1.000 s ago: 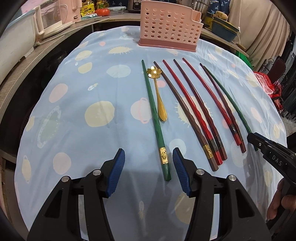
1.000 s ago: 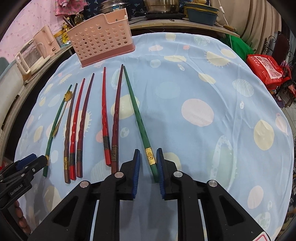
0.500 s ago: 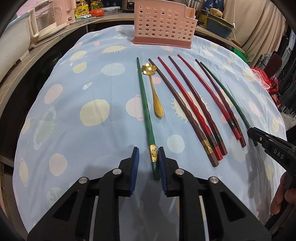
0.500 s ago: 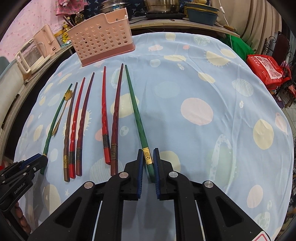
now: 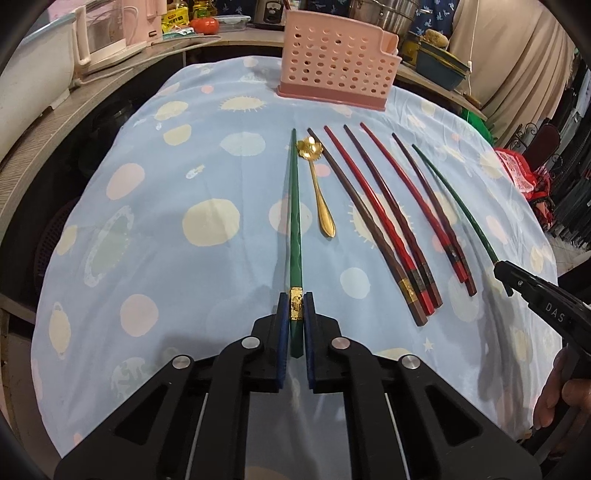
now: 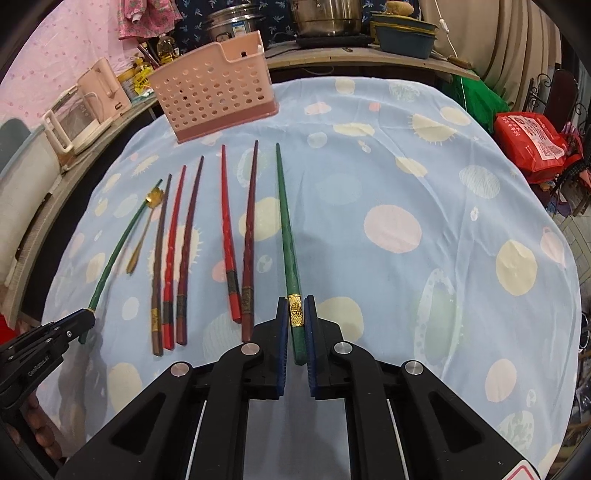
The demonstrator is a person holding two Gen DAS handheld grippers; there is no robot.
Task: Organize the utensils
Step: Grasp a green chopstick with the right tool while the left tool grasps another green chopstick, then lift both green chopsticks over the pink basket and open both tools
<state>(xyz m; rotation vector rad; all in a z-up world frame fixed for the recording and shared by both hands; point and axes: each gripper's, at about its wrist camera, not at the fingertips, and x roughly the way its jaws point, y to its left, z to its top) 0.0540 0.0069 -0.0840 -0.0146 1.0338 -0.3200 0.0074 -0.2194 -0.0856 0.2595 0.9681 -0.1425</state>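
left gripper (image 5: 295,314) closing on 1 green chopstick (image 5: 294,221), right gripper (image 6: 296,317) clamped on the other green chopstick (image 6: 286,229), pink holder (image 5: 336,70) at 12 o'clock

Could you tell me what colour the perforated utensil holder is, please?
Pink; the utensil holder shows best in the left wrist view.

Thick end of the left green chopstick (image 5: 294,236) hidden between blue pads (image 5: 282,325) of the left gripper (image 5: 295,314), jaws closing on it. Butt of the right green chopstick (image 6: 286,229) likewise covered by the right gripper (image 6: 296,314). Inside of the pink holder (image 6: 214,88) out of sight behind its perforated wall. Hand (image 5: 565,402) cut off by the right edge, only fingers visible. Counter clutter (image 5: 184,22) too small and warped to identify. Gold band lettering illegible.
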